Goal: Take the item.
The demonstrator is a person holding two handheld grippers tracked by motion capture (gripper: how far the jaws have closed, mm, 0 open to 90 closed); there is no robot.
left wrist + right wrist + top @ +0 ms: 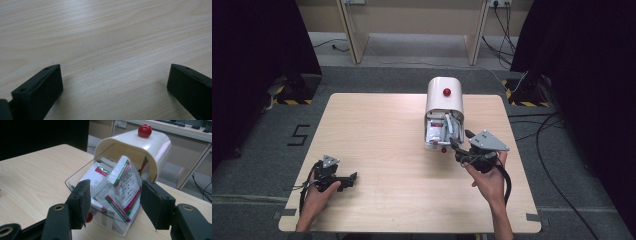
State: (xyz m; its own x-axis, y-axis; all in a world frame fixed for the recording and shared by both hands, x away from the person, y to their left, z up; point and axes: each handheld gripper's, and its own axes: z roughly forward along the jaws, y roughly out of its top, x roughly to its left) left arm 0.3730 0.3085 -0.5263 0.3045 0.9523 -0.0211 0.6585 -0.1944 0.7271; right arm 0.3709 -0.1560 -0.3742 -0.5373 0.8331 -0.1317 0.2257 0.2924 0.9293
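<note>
Reaching toward the box (444, 100) at the upper centre of the counter (377, 130), the right tongs (113, 200) stand spread, one jaw on each side of a white packet (125, 187) that sticks out of the clear front. I judge the step is taking this packet; next, close gently and pull. Left tongs (115, 82) rest spread at lower left, holding nothing
</note>
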